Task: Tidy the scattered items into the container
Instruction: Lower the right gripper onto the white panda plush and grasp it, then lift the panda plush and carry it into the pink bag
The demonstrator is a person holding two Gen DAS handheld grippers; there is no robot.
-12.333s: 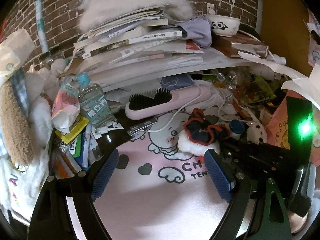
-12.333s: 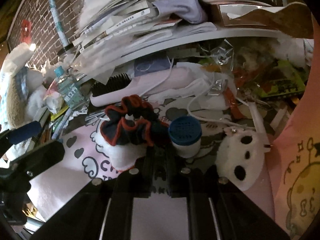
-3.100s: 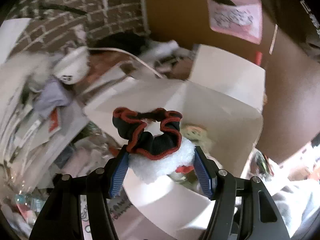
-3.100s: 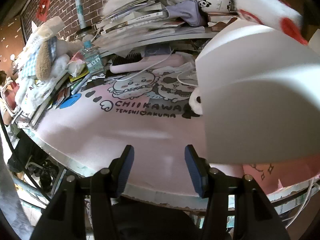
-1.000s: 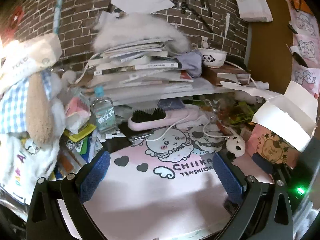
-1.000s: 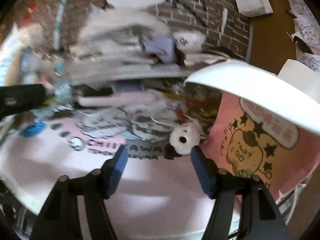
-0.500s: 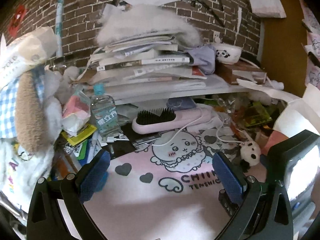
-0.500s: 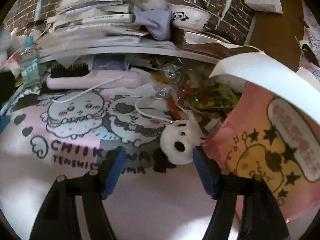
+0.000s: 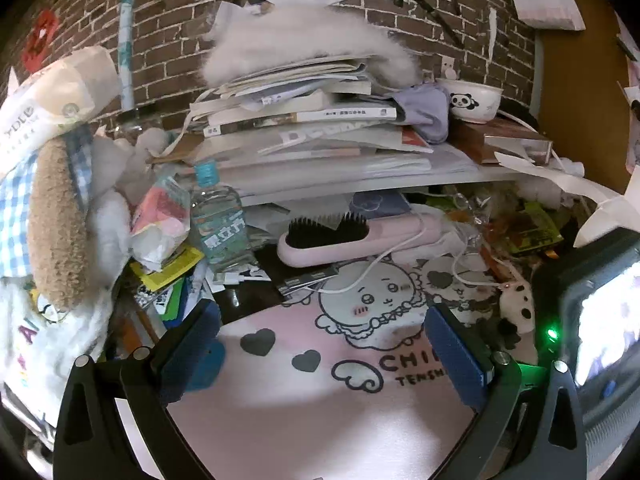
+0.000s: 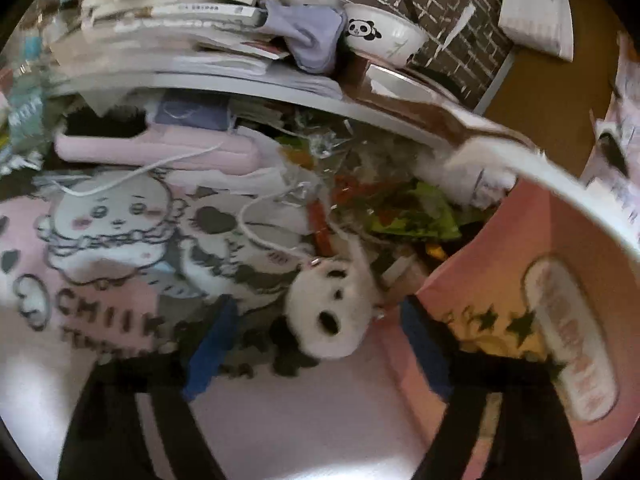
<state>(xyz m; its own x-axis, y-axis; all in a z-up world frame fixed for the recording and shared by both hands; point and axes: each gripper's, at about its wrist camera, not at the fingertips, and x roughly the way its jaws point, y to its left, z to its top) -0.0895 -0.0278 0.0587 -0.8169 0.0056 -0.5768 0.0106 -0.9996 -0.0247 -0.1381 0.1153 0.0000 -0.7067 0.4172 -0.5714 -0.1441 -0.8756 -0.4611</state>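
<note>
My right tongs (image 10: 316, 340) spread around the panda plush (image 10: 328, 316); soft, light, squeeze its head. Left tongs (image 9: 320, 344) spread, empty.

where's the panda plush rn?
Right wrist view: panda plush lies on the pink mat between the open right gripper fingers, beside the pink box.

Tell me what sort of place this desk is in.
Probably a home bedroom or study corner: a brick wall behind a shelf stacked with books, a pink hairbrush, and a cartoon desk mat.
</note>
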